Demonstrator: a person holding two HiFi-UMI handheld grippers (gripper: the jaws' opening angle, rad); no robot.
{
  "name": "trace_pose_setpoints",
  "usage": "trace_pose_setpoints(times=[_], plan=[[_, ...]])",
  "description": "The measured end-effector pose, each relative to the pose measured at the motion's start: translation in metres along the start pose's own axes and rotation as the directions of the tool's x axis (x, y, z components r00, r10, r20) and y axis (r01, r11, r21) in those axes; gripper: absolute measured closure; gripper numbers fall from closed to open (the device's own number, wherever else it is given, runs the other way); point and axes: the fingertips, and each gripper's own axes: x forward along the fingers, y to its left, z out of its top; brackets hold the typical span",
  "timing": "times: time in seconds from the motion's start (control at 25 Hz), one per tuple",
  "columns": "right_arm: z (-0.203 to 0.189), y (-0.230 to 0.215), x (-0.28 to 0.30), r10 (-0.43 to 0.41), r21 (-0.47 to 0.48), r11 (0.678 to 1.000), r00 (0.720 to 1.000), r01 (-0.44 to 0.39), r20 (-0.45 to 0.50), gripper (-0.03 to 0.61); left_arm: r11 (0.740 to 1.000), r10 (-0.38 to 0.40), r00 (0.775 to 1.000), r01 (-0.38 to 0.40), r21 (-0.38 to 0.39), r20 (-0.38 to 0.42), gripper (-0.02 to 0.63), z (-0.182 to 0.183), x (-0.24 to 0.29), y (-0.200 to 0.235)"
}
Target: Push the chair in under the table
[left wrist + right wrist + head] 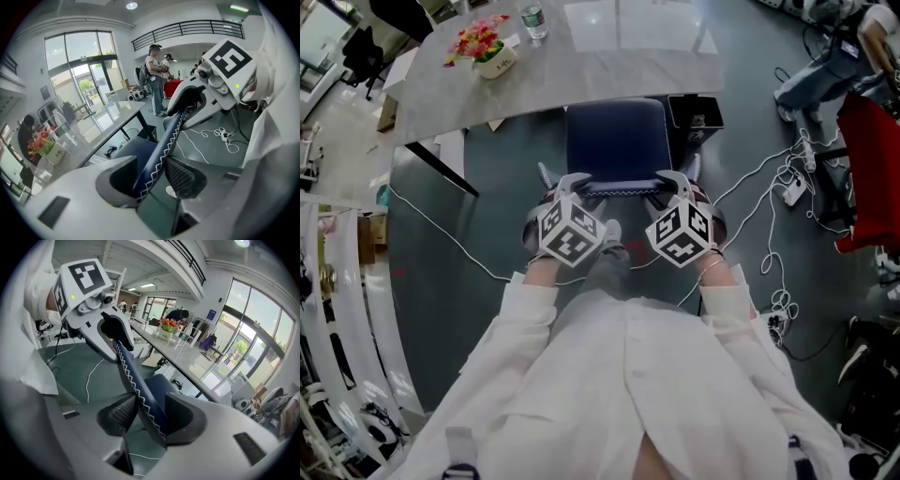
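At mid-frame I have the left gripper and right gripper each pinching the blue chair back, just below the table.

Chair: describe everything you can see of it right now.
The chair is dark navy, padded and leather-like, with white zigzag stitching along the edge of its thin backrest. It stands upright facing the grey table. Most of the seat is not under the table, and its far end is about at the table's edge. The left gripper and right gripper each clamp the backrest's top edge, side by side. Its legs are hidden.
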Motion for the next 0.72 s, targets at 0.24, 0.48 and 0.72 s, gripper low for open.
trace_pose_setpoints(times=[0.24, 0.48, 0.72], plan=[[0.008, -0.025, 0.021, 0.008, 0.013, 1.0, 1.0, -0.008, -0.021, 0.394, 1.0, -0.016, 1.0, 0.016, -0.002, -0.01, 0.433, 0.009, 0.017, 0.027], [0.015, -0.056, 0.04, 0.002, 0.02, 1.0, 1.0, -0.001, -0.03, 0.394, 1.0, -0.02, 1.0, 0.02, 0.009, -0.006, 0.433, 0.024, 0.034, 0.055], [0.028, -0.078, 0.061, -0.008, 0.027, 1.0, 0.999, 0.009, -0.031, 0.394, 0.999, -0.031, 0.999, 0.031, 0.011, -0.015, 0.433, 0.031, 0.048, 0.085]])
